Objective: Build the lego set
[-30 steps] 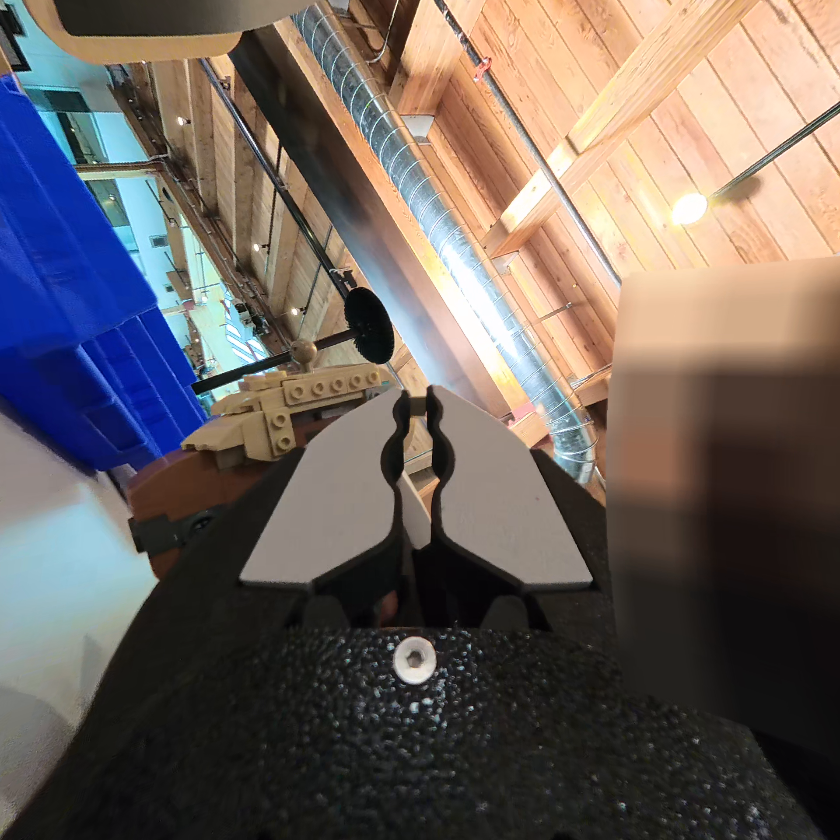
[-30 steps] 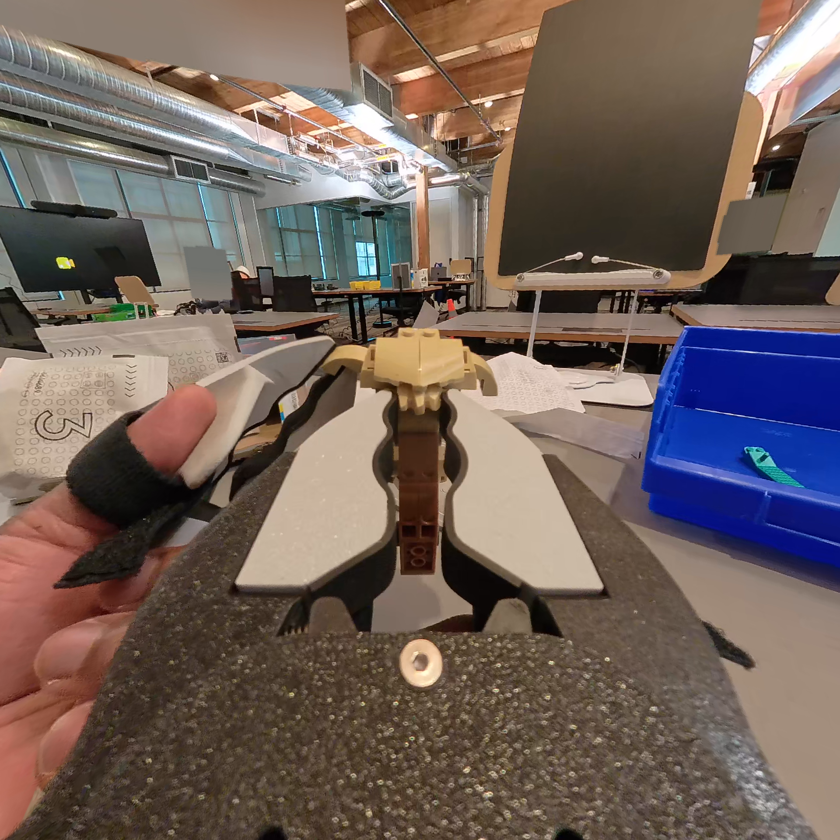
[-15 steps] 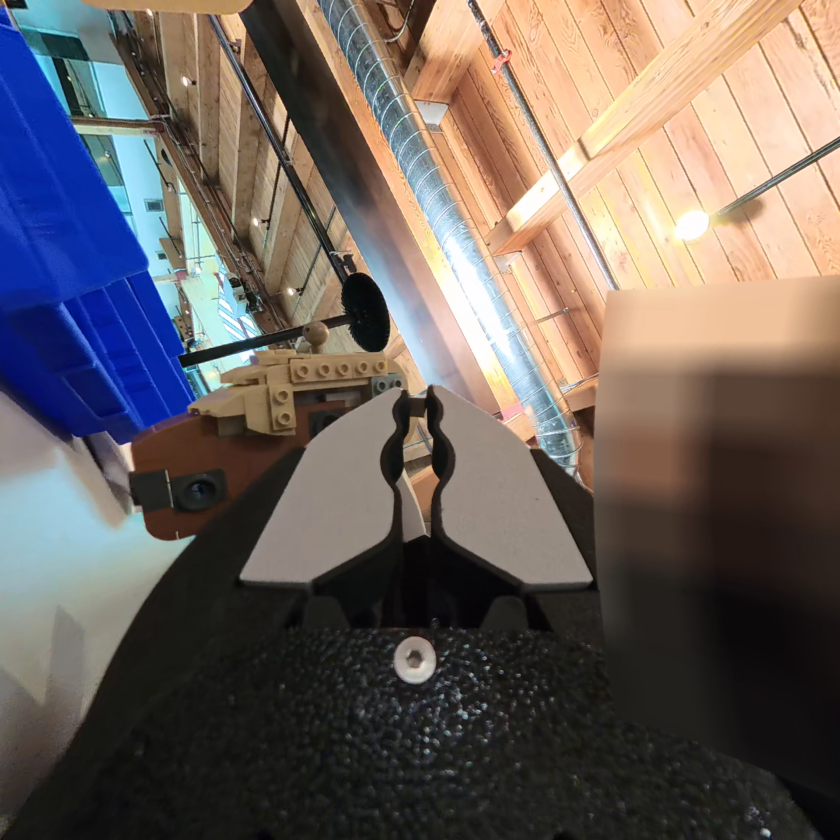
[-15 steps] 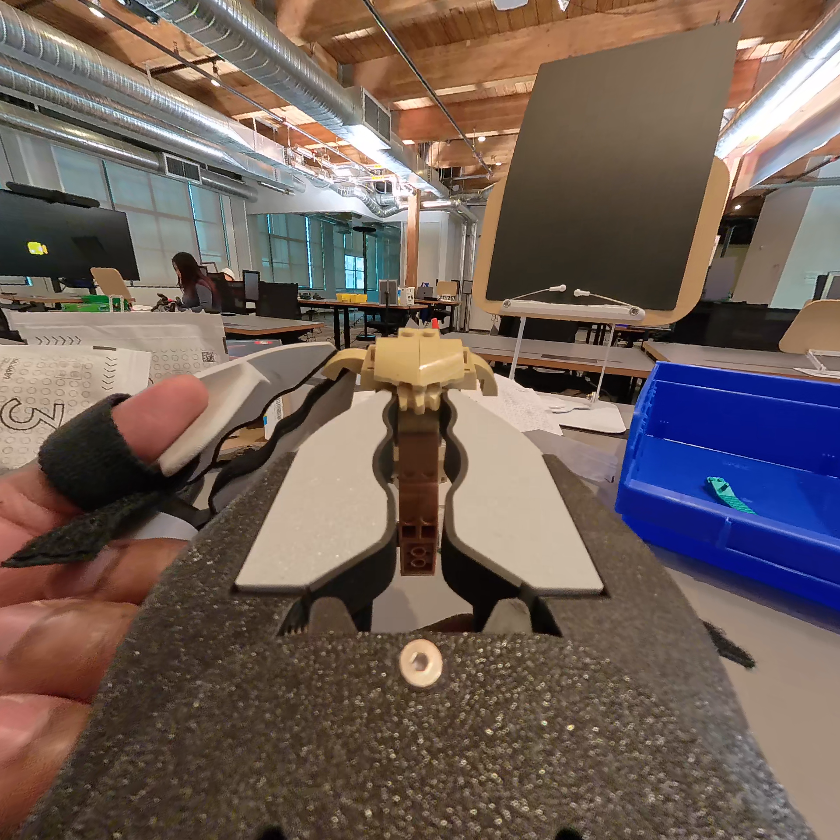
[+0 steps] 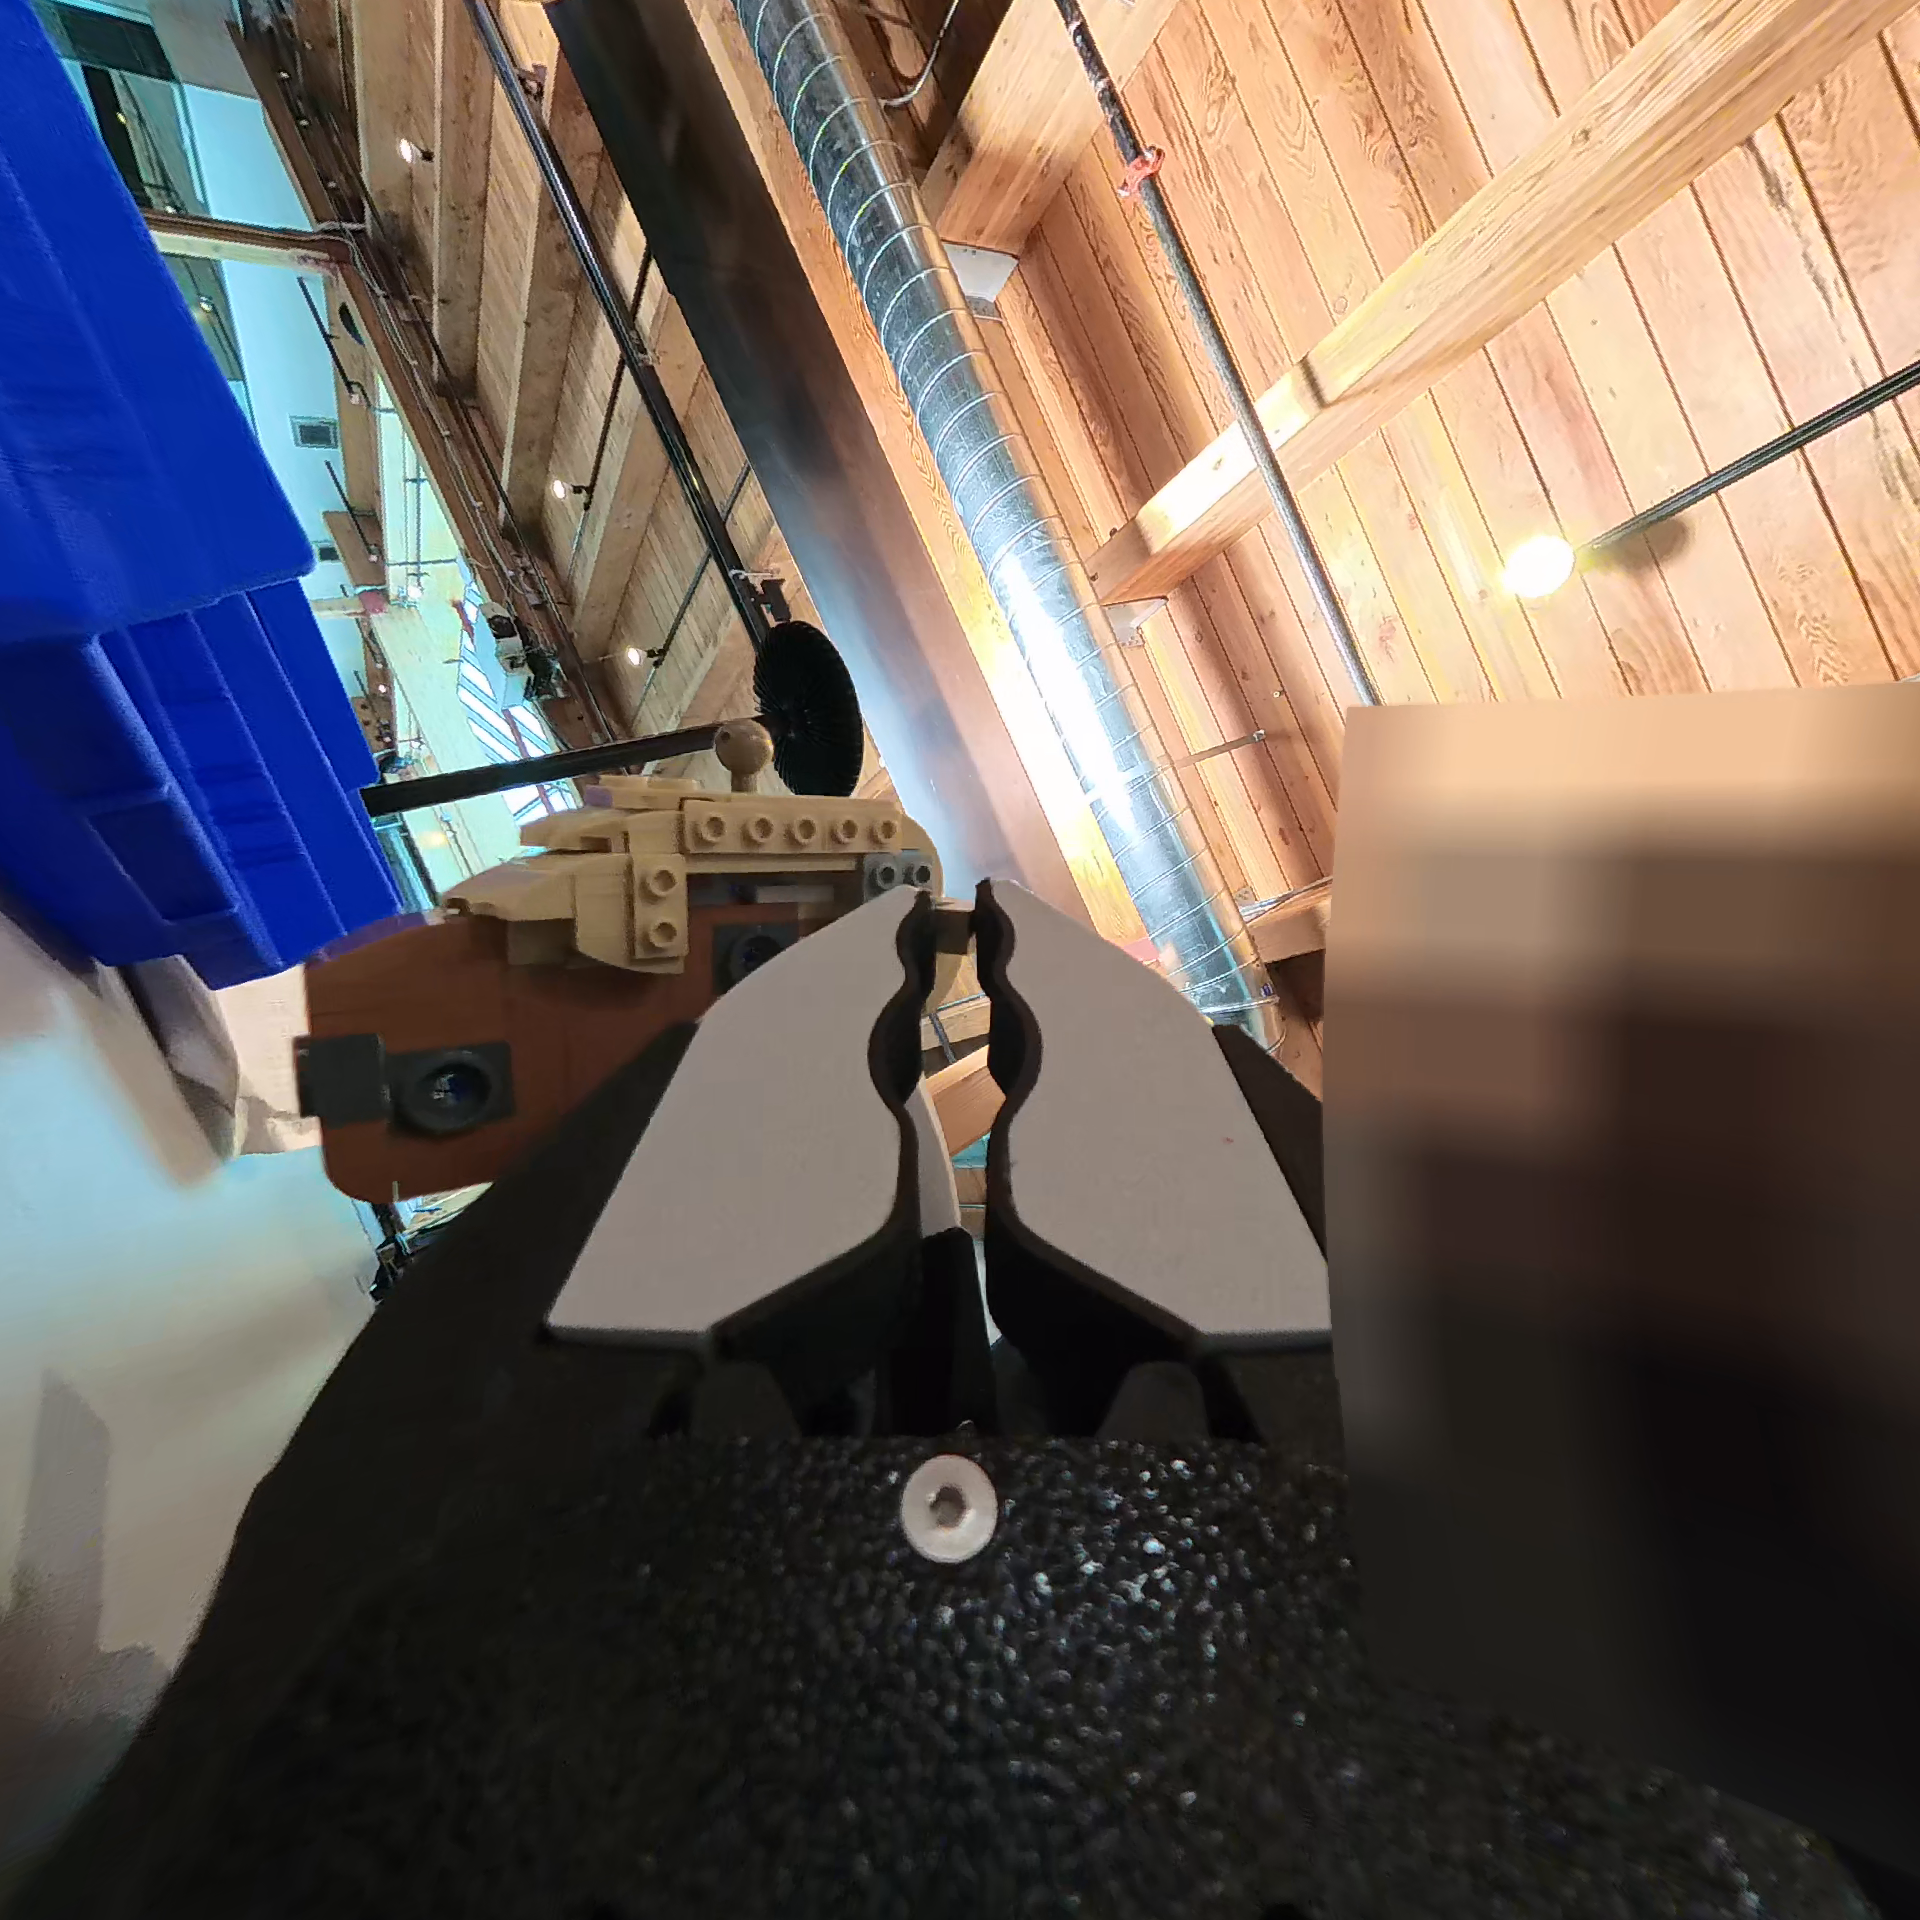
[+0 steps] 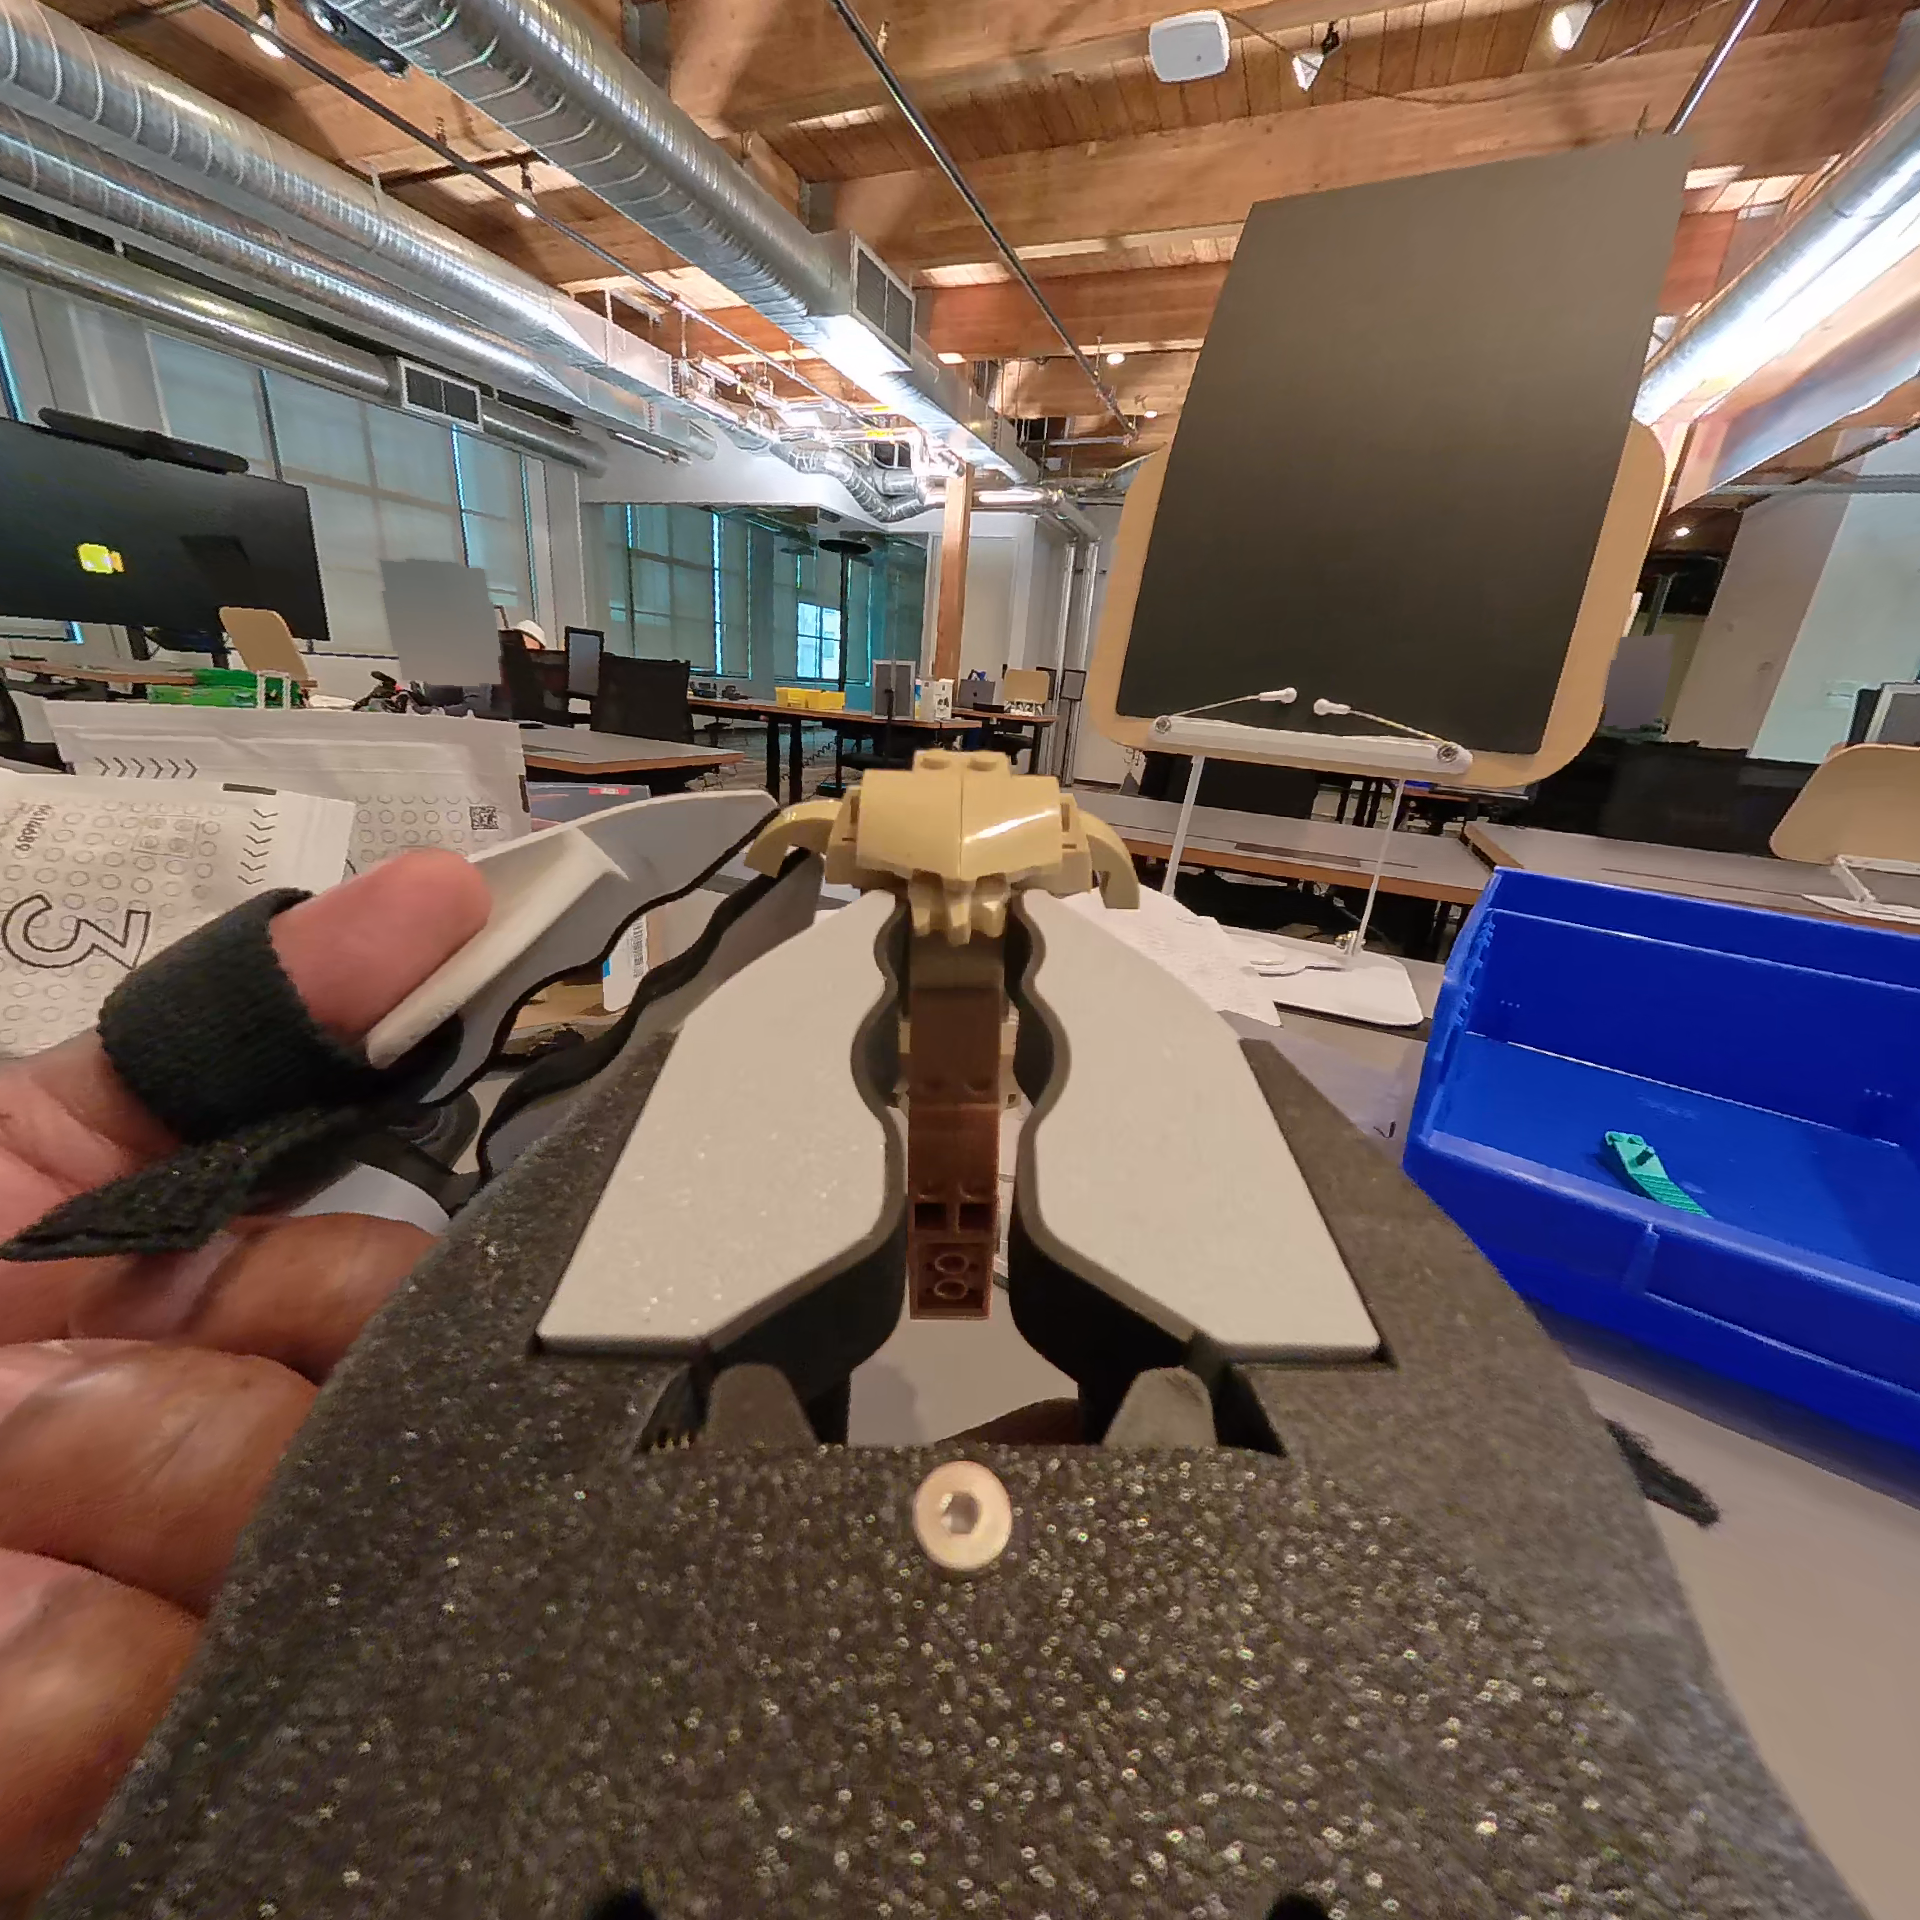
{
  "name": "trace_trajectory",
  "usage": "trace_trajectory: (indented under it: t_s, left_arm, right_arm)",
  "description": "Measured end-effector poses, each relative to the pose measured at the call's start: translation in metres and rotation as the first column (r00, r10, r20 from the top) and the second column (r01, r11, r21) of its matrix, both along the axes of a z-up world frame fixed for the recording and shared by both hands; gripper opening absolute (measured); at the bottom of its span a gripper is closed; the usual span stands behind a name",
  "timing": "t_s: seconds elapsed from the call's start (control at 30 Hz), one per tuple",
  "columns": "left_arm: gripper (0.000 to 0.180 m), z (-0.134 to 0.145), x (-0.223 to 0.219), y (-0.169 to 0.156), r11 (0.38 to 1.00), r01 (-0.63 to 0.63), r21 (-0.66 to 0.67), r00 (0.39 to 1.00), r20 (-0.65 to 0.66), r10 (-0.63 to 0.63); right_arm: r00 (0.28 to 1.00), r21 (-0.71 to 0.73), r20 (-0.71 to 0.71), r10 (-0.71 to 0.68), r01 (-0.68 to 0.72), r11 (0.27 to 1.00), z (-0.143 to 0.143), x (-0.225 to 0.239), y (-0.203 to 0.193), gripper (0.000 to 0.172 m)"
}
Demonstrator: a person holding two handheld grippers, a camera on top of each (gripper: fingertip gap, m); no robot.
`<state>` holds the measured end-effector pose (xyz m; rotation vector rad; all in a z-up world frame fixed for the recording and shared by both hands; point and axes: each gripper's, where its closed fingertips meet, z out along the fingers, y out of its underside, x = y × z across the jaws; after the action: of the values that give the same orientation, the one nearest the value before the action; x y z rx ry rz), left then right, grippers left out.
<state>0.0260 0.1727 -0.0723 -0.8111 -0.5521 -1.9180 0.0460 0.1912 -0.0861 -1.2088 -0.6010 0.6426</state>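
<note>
The right gripper (image 6: 961, 935) has its fingers (image 6: 769, 1122) closed on a brick-built model (image 6: 951, 1101): a brown column of bricks stands between the two grey pads, pressed on both sides, and a tan cap with two curved horns (image 6: 961, 842) sits on top, just past the fingertips. To the left of it a person's hand (image 6: 156, 1299), a black strap around one finger, holds the left gripper, whose grey fingers (image 6: 582, 894) reach in towards the tan cap from the side.

In the left wrist view the left gripper (image 5: 951, 920) points up towards the ceiling, its fingers nearly together and pinching a small tan piece (image 5: 954, 928) at the very tips. That piece lies at the right-hand edge of the model, whose tan studded plates (image 5: 727, 842) and brown body (image 5: 499, 1039) lie just left of the fingers. A black rod (image 5: 540, 771) and a black ribbed disc (image 5: 810, 727) show just beyond the tan plates.

Farther off on the right, a blue bin (image 6: 1683, 1143) rests on the grey desk (image 6: 1766, 1558) with a green part (image 6: 1652, 1174) inside. White printed packets (image 6: 156, 883) lie on the left. Behind stands a dark board (image 6: 1392, 457) on a white stand, then office desks, a monitor (image 6: 145, 540), and the wooden ceiling with silver ducts (image 5: 935, 364).
</note>
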Motion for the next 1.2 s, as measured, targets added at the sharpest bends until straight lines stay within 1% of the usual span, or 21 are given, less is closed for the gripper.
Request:
trace_trajectory:
  t_s: [0.13, 0.33, 0.53, 0.7, 1.0, 1.07, 1.13, 1.2]
  left_arm:
    - [0.007, 0.000, 0.001, 0.000, 1.000, -0.002, 0.010, 1.000, 0.010, 0.002]
    - [0.007, 0.000, 0.001, 0.000, 1.000, -0.009, 0.017, 1.000, -0.010, 0.009]
    - [0.007, -0.001, 0.001, 0.000, 1.000, -0.002, 0.006, 0.999, -0.052, 0.002]
    - [0.007, -0.001, 0.001, -0.001, 1.000, 0.019, 0.013, 0.999, -0.042, -0.019]
    - [0.007, -0.002, 0.001, 0.001, 1.000, 0.023, -0.004, 0.997, -0.077, -0.023]
    - [0.007, -0.006, 0.000, 0.003, 0.999, 0.020, -0.028, 0.997, -0.073, -0.022]
    - [0.008, -0.012, -0.001, 0.007, 0.998, 0.005, -0.058, 0.996, -0.086, -0.010]
    - [0.016, -0.014, -0.001, 0.009, 0.998, -0.008, -0.066, 0.994, -0.110, 0.001]
  right_arm:
    - [1.000, -0.013, -0.016, 0.020, -0.021, 1.000, 0.000, 0.000, -0.001, 0.017]
    - [0.999, -0.019, -0.023, 0.041, -0.042, 0.999, 0.000, -0.001, -0.002, 0.017]
    - [0.999, -0.003, 0.004, 0.045, -0.045, 0.999, 0.000, -0.001, -0.002, 0.017]
    - [0.998, -0.010, 0.002, 0.066, -0.066, 0.998, 0.001, -0.002, -0.002, 0.017]
    - [0.998, 0.016, 0.042, 0.043, -0.044, 0.999, 0.000, -0.001, -0.002, 0.018]
    - [0.998, -0.027, 0.048, 0.045, -0.044, 0.999, -0.004, -0.002, 0.001, 0.017]
    - [0.997, -0.118, 0.032, 0.073, -0.069, 0.991, -0.012, -0.004, 0.005, 0.017]
    - [0.995, -0.207, -0.004, 0.102, -0.100, 0.973, -0.019, -0.006, 0.009, 0.017]
